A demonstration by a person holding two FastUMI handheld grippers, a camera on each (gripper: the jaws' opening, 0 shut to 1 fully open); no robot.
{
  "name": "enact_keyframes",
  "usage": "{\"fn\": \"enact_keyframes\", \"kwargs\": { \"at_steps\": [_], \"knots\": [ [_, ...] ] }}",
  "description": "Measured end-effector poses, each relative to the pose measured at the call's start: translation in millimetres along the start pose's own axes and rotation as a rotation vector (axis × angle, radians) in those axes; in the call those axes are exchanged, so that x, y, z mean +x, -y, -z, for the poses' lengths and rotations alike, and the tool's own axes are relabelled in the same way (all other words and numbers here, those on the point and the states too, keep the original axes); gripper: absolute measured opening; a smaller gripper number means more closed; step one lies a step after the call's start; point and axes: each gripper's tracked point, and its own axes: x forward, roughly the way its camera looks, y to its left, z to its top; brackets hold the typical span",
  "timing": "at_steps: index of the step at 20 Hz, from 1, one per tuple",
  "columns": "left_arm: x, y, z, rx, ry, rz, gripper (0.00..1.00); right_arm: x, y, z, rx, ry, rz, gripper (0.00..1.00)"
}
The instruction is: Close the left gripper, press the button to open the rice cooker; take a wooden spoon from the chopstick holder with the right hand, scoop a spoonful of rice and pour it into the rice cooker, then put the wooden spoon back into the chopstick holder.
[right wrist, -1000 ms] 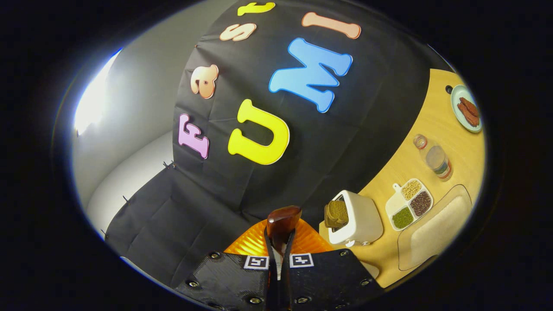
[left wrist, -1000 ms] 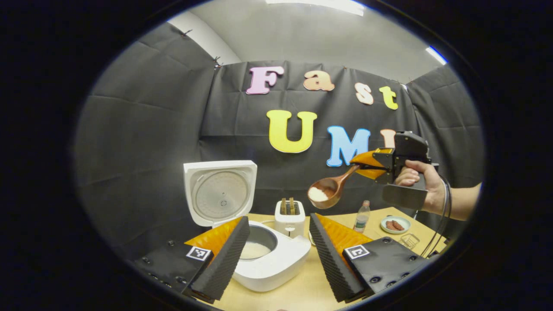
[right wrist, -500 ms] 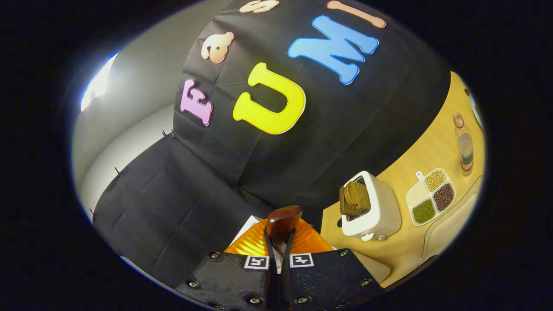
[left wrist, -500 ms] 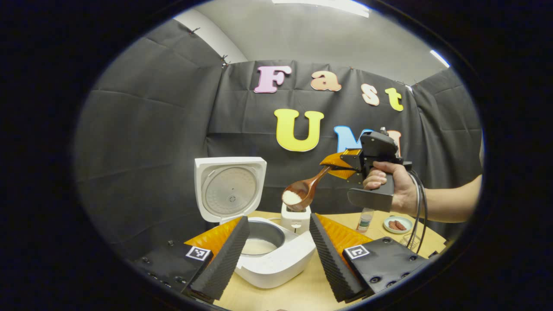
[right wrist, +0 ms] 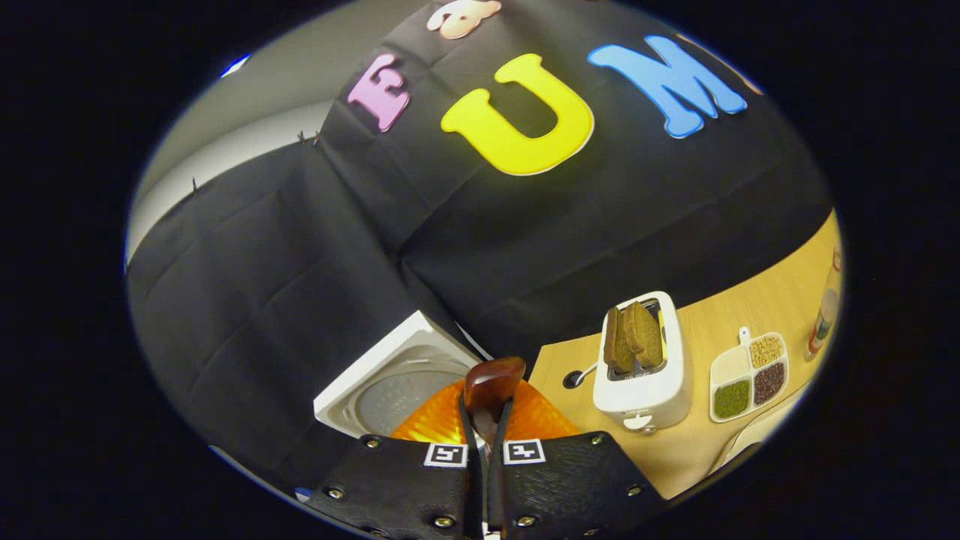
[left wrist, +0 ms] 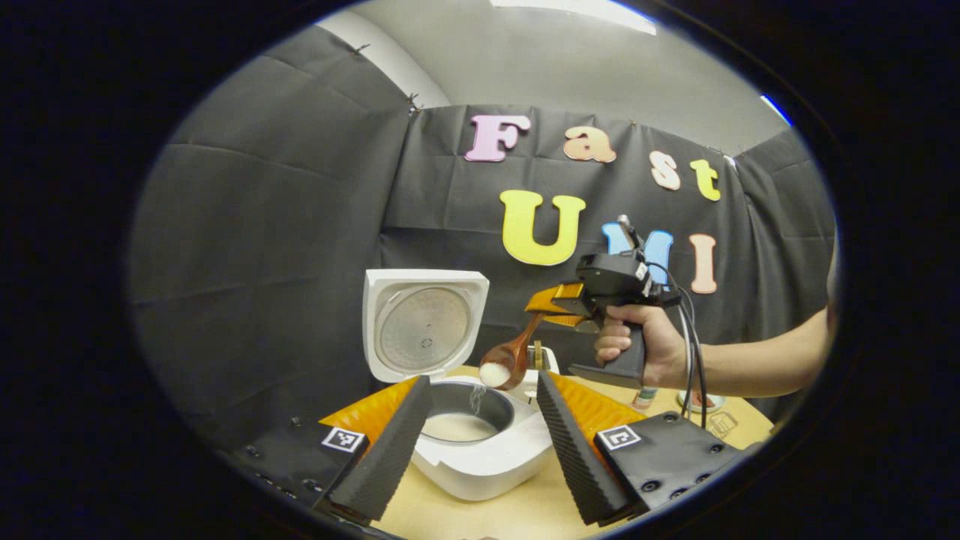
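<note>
The white rice cooker (left wrist: 487, 461) stands open, its lid (left wrist: 424, 326) upright and white rice lying in its pot (left wrist: 461, 427). My right gripper (left wrist: 556, 307), held by a hand (left wrist: 637, 349), is shut on the handle of the wooden spoon (left wrist: 506, 364). The spoon is tilted over the pot, and rice grains fall from its bowl. In the right gripper view the gripper (right wrist: 486, 431) pinches the dark handle (right wrist: 491, 379), with the cooker lid (right wrist: 390, 386) just beyond. My left gripper (left wrist: 480, 439) stands open in front of the cooker with nothing between its fingers.
A white toaster (right wrist: 645, 367) with two bread slices stands on the wooden table (right wrist: 577, 360) behind the cooker. A divided dish of beans and grains (right wrist: 750, 367) and a bottle (right wrist: 823, 322) lie further right. A cable hangs from the right gripper.
The right gripper has carried the loaded spoon left and down to above the pot and tipped it; rice now spills out. The left gripper stays open.
</note>
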Motion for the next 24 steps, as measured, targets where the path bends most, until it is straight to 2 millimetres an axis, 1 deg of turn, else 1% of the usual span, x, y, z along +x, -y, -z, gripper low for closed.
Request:
{"fn": "enact_keyframes", "kwargs": {
  "at_steps": [2, 5, 6, 9, 12, 14, 16, 18, 20, 21, 22, 23, 24],
  "knots": [
    [-5, -2, 1, -0.008, -0.001, -0.006, 0.96, 10, -8, 14, -0.093, -0.048, 0.006, 0.03],
    [-5, -2, 3, -0.009, -0.006, -0.017, 0.96, 21, -20, 27, -0.243, -0.086, 0.008, 0.03],
    [-6, -2, 3, -0.008, -0.007, -0.022, 0.97, 22, -25, 31, -0.292, -0.091, 0.003, 0.04],
    [-8, -1, 5, -0.020, -0.007, -0.031, 0.97, 27, -43, 42, -0.444, -0.115, -0.015, 0.03],
    [-9, -2, 8, -0.021, -0.008, -0.037, 0.96, 27, -61, 53, -0.625, -0.134, -0.048, 0.03],
    [-10, -3, 7, -0.019, -0.007, -0.039, 0.97, 24, -69, 59, -0.753, -0.133, -0.078, 0.03],
    [-11, -3, 8, -0.014, -0.005, -0.043, 0.97, 27, -74, 68, -0.864, -0.122, -0.106, 0.03],
    [-12, -5, 7, -0.013, -0.006, -0.048, 0.96, 24, -80, 69, -0.933, -0.108, -0.128, 0.03],
    [-13, -5, 8, -0.018, -0.006, -0.052, 0.96, 18, -84, 62, -0.916, -0.084, -0.141, 0.03],
    [-12, -5, 8, -0.020, -0.001, -0.052, 0.97, 15, -85, 56, -0.864, -0.065, -0.143, 0.03],
    [-13, -5, 8, -0.019, 0.004, -0.052, 0.97, 12, -84, 51, -0.788, -0.048, -0.151, 0.04],
    [-13, -6, 7, -0.020, 0.008, -0.052, 0.96, 5, -85, 41, -0.693, -0.030, -0.161, 0.03],
    [-13, -5, 7, -0.022, 0.010, -0.050, 0.96, 1, -78, 31, -0.594, -0.014, -0.165, 0.03]
  ]
}}
